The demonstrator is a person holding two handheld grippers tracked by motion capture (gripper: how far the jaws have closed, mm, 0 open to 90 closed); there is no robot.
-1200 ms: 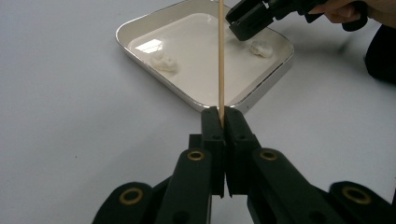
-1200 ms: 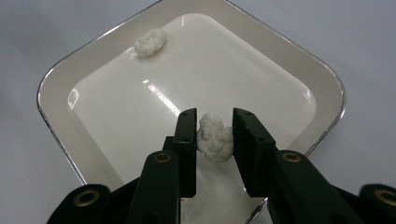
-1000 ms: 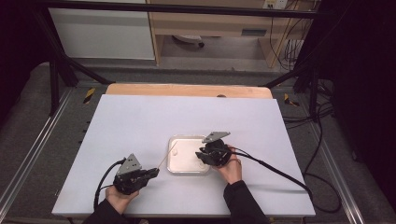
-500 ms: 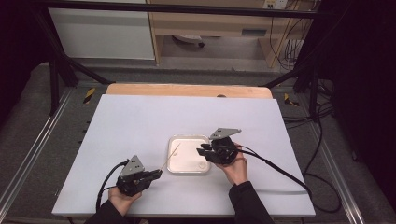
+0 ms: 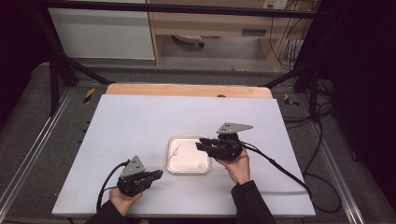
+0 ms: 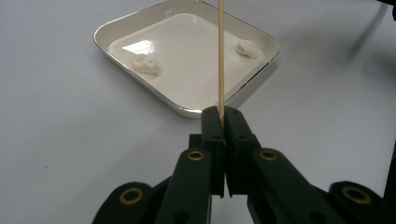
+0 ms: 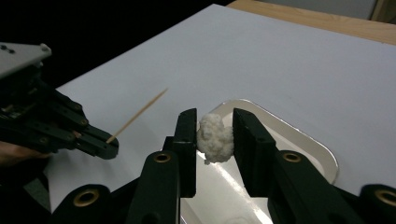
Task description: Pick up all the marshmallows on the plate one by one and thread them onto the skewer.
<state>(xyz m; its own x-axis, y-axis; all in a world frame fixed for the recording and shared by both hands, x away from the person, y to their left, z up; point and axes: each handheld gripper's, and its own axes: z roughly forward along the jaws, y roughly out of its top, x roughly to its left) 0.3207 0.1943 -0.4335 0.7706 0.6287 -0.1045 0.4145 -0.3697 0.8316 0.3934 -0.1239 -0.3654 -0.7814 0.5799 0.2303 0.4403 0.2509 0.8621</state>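
A shallow white tray (image 5: 189, 156) lies at the middle of the table. My left gripper (image 5: 159, 174) sits near its front left corner, shut on a thin wooden skewer (image 6: 221, 56) that points over the tray (image 6: 187, 51). Two white doughy lumps (image 6: 144, 64) (image 6: 247, 47) rest in the tray. My right gripper (image 5: 199, 144) hovers over the tray's right side, its jaws closed on a third white lump (image 7: 215, 137) held above the tray (image 7: 303, 135). In the right gripper view the left gripper (image 7: 102, 145) and its skewer (image 7: 137, 114) point toward that lump.
The table top (image 5: 140, 121) is a plain white sheet with a wooden strip (image 5: 187, 89) along its far edge. Black cables (image 5: 280, 170) trail from both grippers toward the front. Metal frame rails (image 5: 28, 154) run along both sides of the table.
The left gripper has shifted a little to the right, toward the tray. The right gripper has drifted slightly right and up with the lump.
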